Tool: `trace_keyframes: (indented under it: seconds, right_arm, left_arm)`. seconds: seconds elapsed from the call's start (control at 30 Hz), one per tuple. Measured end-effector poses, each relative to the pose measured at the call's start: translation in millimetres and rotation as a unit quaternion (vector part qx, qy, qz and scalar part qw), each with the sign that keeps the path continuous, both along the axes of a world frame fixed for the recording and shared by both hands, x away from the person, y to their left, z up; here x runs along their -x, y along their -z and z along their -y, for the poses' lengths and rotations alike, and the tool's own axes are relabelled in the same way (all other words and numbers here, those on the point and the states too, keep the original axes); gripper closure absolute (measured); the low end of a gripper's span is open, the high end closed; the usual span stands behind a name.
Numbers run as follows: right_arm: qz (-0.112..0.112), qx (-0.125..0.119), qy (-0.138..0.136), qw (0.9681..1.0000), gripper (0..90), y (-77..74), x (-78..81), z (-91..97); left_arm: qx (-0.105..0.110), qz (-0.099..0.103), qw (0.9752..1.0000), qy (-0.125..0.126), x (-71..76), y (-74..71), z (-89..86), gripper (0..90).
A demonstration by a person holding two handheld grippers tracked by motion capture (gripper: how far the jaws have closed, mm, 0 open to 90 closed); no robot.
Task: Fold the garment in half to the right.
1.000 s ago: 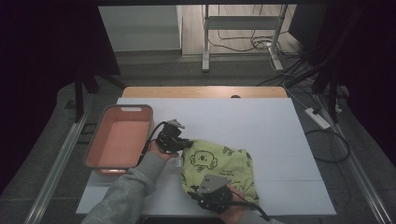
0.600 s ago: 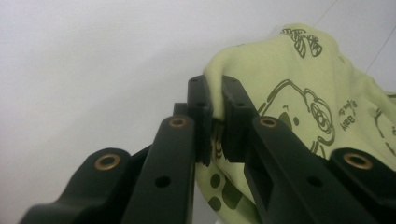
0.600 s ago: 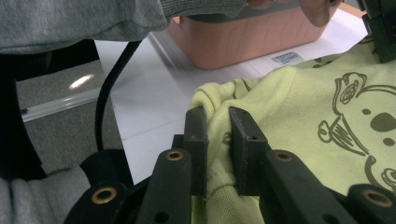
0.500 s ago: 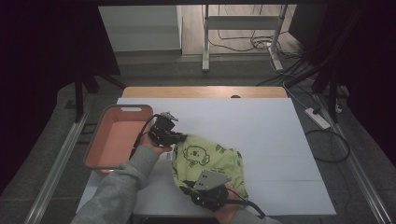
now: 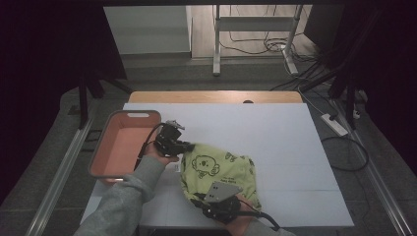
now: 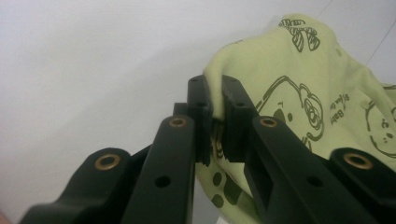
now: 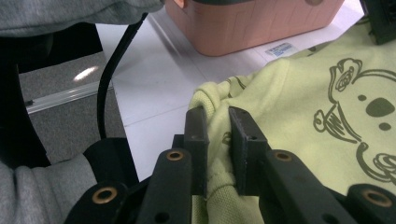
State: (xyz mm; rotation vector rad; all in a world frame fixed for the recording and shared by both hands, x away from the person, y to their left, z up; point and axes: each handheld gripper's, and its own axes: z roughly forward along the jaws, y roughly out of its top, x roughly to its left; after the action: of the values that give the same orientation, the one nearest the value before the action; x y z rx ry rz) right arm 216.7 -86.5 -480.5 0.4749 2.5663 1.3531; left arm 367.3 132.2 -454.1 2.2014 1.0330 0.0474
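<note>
A light green garment [image 5: 221, 169] printed with cartoon koalas lies bunched on the white table [image 5: 275, 132], near its front. My left gripper [image 5: 183, 146] sits at the garment's far left edge, next to the tray, shut on a fold of it. In the left gripper view the black jaws pinch that green fold [image 6: 215, 88]. My right gripper [image 5: 209, 202] is at the garment's near edge, by the table's front. Seen along the right gripper's jaws, the garment's ribbed hem [image 7: 215, 135] is clamped between the pads.
A salmon-pink plastic tray [image 5: 123, 145] stands at the table's left edge, close to my left gripper; its side wall [image 7: 252, 25] rises beyond the garment in the right gripper view. A small white label [image 7: 279, 49] lies beside it. A grey sleeve [image 5: 123, 196] comes in from the bottom left.
My left gripper has drawn the garment's far edge leftward and away, toward the tray. The garment has shifted left and bunched narrower. My right gripper has kept its place at the near edge.
</note>
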Motion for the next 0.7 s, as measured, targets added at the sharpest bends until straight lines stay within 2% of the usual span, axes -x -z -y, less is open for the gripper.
trace_keyframes:
  seconds: [0.17,0.43,0.7]
  right_arm:
    - [-0.005,0.006,0.000,1.0000,78.4,3.2,-2.5,0.9]
    - [-0.001,0.003,0.003,1.0000,78.7,1.6,-7.3,1.4]
    - [0.001,-0.005,0.001,1.0000,78.7,-0.4,-4.3,-2.0]
  left_arm:
    - [0.000,-0.004,1.0000,-0.005,0.4,4.3,-4.3,83.8]
    - [0.008,-0.003,0.9998,-0.018,1.3,2.1,-14.8,83.8]
    - [0.006,-0.001,0.9998,-0.017,1.2,-0.3,-12.6,83.7]
